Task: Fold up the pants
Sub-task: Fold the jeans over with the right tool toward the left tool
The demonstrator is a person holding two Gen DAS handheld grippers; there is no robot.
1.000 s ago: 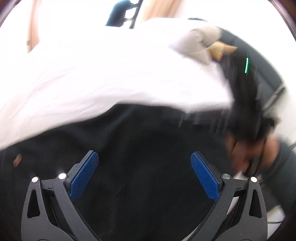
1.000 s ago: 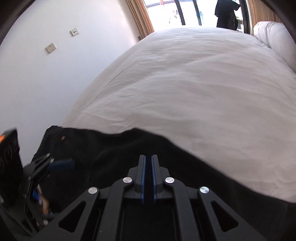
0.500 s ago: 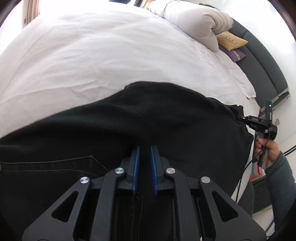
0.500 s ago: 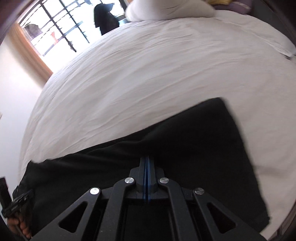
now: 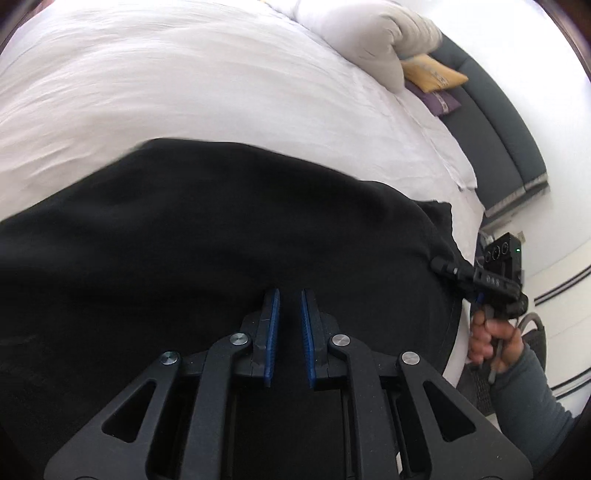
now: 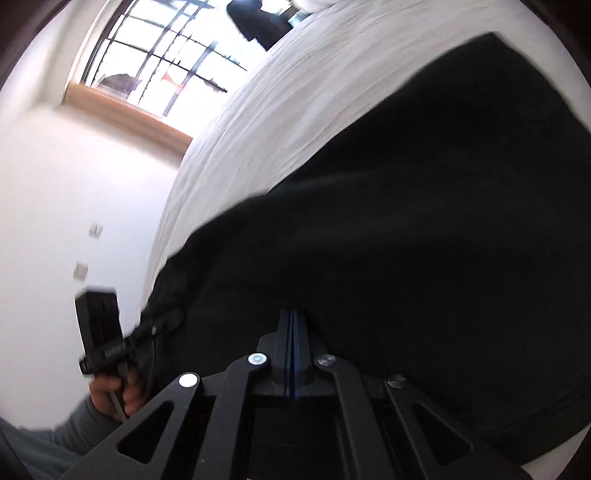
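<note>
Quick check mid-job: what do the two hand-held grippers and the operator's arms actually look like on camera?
Both the left hand-held gripper and right hand-held gripper have matte black linkage frames with triangular cut-outs, round silver pivot bolts and blue ribbed finger pads. The right unit carries a black camera box with a green light. Grey sleeve at the wrist.

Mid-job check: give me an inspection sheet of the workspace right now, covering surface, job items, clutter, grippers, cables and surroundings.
Surface: white bed, sheet lightly wrinkled.
Job's things: black pants spread across the near part of the bed; fold state cannot be told.
Clutter: white pillow, yellow cushion and purple cushion at the head end, apart from the pants.
Grippers: left hand-held gripper over the pants, a narrow gap between the pads; whether it pinches cloth cannot be told. Right hand-held gripper pads pressed together at the pants' edge.
Cables: nothing seen clearly.
Surroundings: dark headboard, barred window, wall sockets.
</note>
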